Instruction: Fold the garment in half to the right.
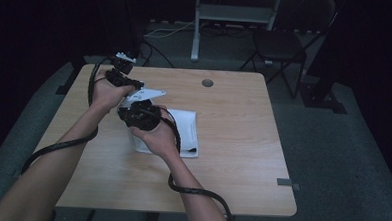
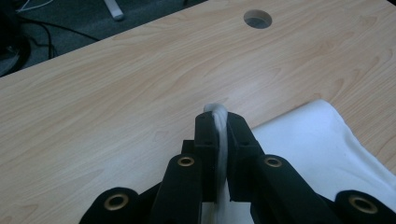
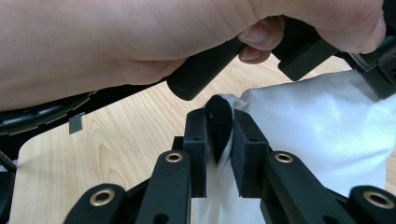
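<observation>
A white cloth (image 1: 187,132) lies folded on the middle of the wooden table (image 1: 243,122). Its near left corner is lifted between the two hands. My left gripper (image 1: 130,98) is shut on a white fold of the cloth (image 2: 218,116), which stands up between the jaws. The rest of the cloth (image 2: 322,140) spreads to the right on the table. My right gripper (image 1: 137,117) is just below it, jaws closed on the cloth (image 3: 322,112), with a dark bit of fabric (image 3: 218,122) pinched between them. A person's hand (image 3: 140,42) holding the left gripper crosses the top of the right gripper view.
A round cable hole (image 1: 207,83) sits near the table's far edge. A small grey tab (image 1: 287,182) lies at the right edge. Behind the table stand a folding chair (image 1: 282,46) and a metal stand (image 1: 196,35), with cables on the floor.
</observation>
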`<state>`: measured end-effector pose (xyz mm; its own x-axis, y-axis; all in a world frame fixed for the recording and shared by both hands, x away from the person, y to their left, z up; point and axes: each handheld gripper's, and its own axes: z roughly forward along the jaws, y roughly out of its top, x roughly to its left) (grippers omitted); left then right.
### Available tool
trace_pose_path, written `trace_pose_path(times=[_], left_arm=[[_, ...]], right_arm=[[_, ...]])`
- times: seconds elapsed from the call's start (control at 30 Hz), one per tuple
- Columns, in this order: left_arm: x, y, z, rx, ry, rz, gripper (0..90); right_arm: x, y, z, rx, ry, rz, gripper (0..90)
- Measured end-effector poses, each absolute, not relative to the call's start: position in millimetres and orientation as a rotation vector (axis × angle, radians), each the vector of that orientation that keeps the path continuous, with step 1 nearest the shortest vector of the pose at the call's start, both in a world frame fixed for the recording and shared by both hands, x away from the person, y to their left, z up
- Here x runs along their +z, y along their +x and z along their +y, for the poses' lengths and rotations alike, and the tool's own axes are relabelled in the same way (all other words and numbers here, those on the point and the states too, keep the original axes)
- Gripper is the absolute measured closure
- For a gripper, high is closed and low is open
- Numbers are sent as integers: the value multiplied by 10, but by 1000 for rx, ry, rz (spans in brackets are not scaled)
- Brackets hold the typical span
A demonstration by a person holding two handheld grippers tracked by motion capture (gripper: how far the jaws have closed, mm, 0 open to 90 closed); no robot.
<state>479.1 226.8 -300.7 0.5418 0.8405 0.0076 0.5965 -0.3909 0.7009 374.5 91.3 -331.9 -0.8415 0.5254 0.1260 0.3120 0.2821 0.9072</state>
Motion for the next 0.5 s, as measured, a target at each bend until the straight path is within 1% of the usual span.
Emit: trace_pose_path(times=[0.5], left_arm=[[-3036, 4808, 2136, 462, 2120, 1149, 847]], right_arm=[[-3313, 3748, 749, 1575, 788, 2342, 782]])
